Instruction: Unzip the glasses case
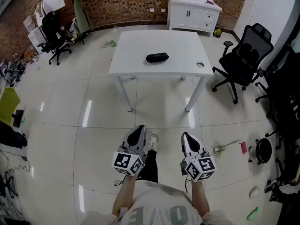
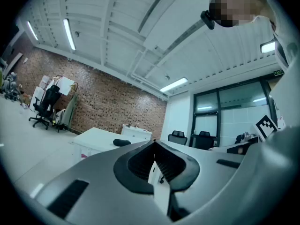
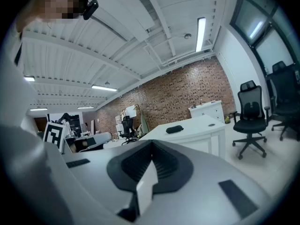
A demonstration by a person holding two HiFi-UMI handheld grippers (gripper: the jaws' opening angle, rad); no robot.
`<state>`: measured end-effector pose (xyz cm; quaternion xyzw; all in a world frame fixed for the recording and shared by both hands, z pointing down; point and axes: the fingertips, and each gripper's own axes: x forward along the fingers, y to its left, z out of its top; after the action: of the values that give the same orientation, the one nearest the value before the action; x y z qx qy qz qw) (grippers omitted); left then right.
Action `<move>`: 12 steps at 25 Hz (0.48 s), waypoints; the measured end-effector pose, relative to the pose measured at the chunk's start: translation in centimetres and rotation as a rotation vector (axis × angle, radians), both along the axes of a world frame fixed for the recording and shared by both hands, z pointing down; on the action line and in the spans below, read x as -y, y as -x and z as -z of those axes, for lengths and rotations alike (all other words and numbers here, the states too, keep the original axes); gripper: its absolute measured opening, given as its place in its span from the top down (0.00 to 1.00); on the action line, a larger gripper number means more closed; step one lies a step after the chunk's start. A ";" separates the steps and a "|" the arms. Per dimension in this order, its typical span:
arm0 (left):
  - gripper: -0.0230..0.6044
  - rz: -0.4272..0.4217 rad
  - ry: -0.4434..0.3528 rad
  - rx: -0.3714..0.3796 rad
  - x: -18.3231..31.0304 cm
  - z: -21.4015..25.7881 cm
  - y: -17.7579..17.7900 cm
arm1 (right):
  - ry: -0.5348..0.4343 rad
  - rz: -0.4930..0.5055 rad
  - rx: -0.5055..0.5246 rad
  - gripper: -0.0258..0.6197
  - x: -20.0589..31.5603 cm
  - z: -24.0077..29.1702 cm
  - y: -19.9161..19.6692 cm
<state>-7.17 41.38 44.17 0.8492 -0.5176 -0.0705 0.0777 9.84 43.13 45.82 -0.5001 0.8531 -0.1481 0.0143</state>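
A black glasses case (image 1: 157, 57) lies zipped shut near the middle of the white table (image 1: 136, 64) across the room. It shows small and far in the left gripper view (image 2: 121, 143) and in the right gripper view (image 3: 174, 129). My left gripper (image 1: 138, 134) and right gripper (image 1: 189, 141) are held low over the floor, close to the person's body and well short of the table. Both are shut with nothing between the jaws.
A black office chair (image 1: 243, 64) stands right of the table, and a white cabinet (image 1: 193, 14) sits against the brick wall behind it. Another chair (image 1: 54, 34) and clutter fill the back left. Small items (image 1: 242, 147) litter the tiled floor at right.
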 end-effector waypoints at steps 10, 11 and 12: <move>0.96 -0.066 -0.051 0.026 31.1 5.7 3.7 | -0.059 -0.008 0.015 0.96 30.2 5.3 4.9; 0.96 -0.069 -0.052 0.027 33.2 5.9 3.7 | -0.058 -0.006 0.016 0.96 32.4 5.4 5.2; 0.96 -0.070 -0.047 0.026 35.2 5.9 3.7 | -0.055 -0.002 0.013 0.96 34.4 5.3 5.3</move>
<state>-10.82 6.16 38.26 0.8691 -0.4868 -0.0688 0.0534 4.54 8.75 40.48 -0.4995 0.8562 -0.1277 0.0339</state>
